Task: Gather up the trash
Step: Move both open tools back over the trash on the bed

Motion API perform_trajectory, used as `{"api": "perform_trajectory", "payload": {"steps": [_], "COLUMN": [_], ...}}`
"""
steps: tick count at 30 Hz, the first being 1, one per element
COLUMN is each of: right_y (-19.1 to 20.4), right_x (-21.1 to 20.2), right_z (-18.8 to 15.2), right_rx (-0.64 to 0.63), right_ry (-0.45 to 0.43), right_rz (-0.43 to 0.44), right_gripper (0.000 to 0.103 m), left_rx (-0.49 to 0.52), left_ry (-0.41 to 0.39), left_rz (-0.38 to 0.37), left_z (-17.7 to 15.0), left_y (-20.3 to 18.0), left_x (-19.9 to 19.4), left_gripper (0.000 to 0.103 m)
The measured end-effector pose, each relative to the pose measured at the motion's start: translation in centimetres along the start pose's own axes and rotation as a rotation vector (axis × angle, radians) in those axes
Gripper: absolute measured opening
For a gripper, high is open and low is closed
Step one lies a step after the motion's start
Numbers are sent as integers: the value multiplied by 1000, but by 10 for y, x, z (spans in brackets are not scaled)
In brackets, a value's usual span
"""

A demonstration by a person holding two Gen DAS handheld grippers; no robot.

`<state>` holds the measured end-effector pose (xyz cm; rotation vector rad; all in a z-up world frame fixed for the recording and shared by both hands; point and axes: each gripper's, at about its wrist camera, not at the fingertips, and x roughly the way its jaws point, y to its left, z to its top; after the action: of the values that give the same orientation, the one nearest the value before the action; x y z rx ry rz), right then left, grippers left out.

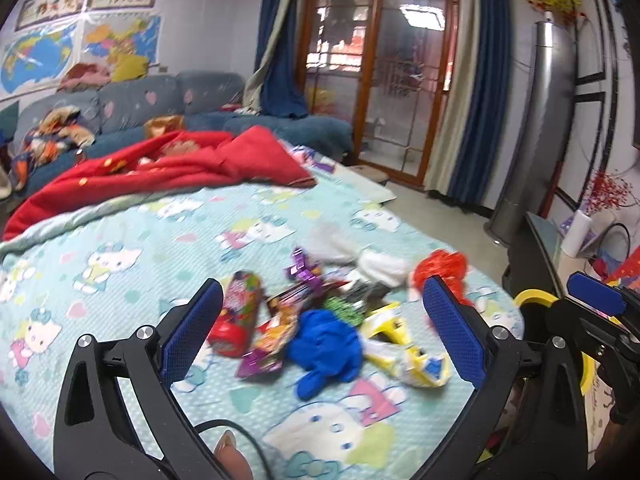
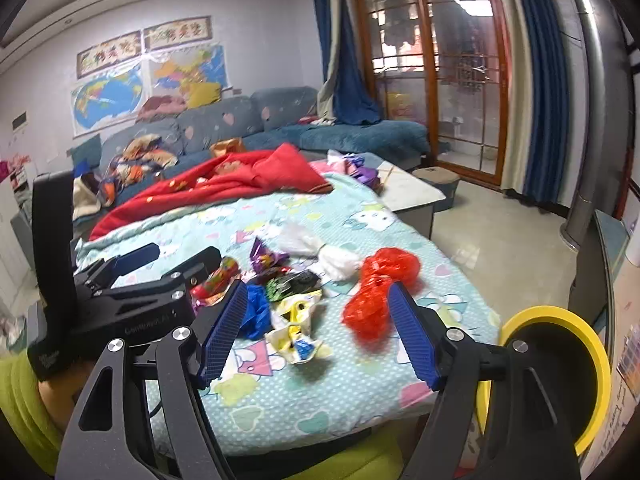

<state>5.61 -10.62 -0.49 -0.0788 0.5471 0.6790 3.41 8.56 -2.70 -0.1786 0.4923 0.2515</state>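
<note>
A heap of trash lies on the cartoon-cat bedspread (image 1: 120,232): a colourful can with a red cap (image 1: 236,312), snack wrappers (image 1: 276,332), a blue crumpled bag (image 1: 324,344), a yellow-white wrapper (image 1: 404,344), a white bag (image 1: 380,266) and a red plastic bag (image 1: 440,268). My left gripper (image 1: 320,320) is open and empty just above the heap. My right gripper (image 2: 316,324) is open and empty; the yellow-white wrapper (image 2: 296,332) lies between its fingers and the red bag (image 2: 380,288) sits by the right finger. The left gripper (image 2: 160,276) shows at its left.
A black bin with a yellow rim (image 2: 560,364) stands at the bed's right front corner. A red quilt (image 1: 172,168) lies across the far bed, a blue sofa (image 1: 200,100) behind it. A low table (image 2: 408,192) and a tall grey air conditioner (image 1: 548,120) stand to the right.
</note>
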Motion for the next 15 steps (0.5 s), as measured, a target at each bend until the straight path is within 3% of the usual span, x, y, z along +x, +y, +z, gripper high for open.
{"api": "perform_trajectory", "payload": {"steps": [13, 15], "right_y": [10, 11], "right_x": [51, 58], "right_z": [-21, -23], "right_rx": [-50, -62], "right_ry": [149, 166], "right_rz": [35, 37], "right_gripper": [71, 71], "left_rx": [-93, -101], "left_ry": [162, 182], "left_rz": [30, 27], "left_z": [-23, -26], "left_y": [54, 58], "left_x": [27, 32], "left_gripper": [92, 85]}}
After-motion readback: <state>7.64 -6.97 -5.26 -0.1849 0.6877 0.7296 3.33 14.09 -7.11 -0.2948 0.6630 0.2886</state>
